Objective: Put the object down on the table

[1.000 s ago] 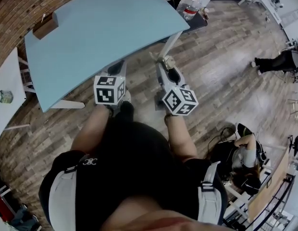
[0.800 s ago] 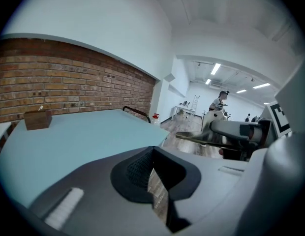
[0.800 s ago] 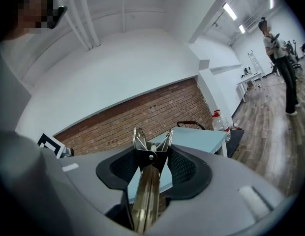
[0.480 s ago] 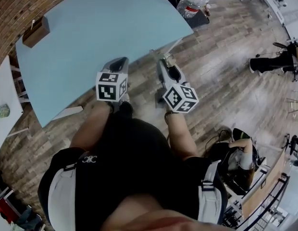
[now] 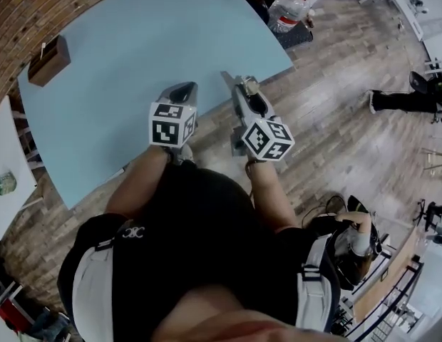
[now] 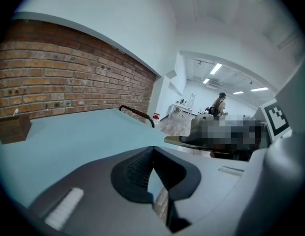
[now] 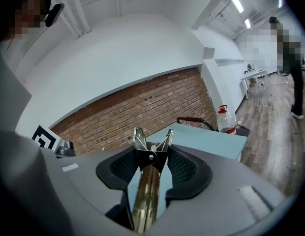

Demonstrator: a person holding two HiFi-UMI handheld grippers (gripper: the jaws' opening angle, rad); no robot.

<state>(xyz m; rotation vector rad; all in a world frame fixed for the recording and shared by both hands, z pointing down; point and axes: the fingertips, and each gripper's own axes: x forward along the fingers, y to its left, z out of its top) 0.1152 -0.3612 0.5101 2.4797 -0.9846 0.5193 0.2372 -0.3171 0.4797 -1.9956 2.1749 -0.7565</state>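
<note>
A wooden box (image 5: pixel 48 59) sits near the far left corner of the blue table (image 5: pixel 121 34). Over the near edge, the left gripper (image 5: pixel 180 91) hovers with its jaws closed together on nothing. Beside it, the right gripper (image 5: pixel 237 84) clamps metal tongs (image 7: pixel 145 195) in the air above that edge. A bottle (image 5: pixel 289 7) stands beyond the far right corner.

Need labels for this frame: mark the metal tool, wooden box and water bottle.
metal tool (image 7: pixel 145 191): right gripper view, its shaft below the pivot.
wooden box (image 5: pixel 48 59): head view, its top face.
water bottle (image 5: pixel 286 11): head view, its clear body.
</note>
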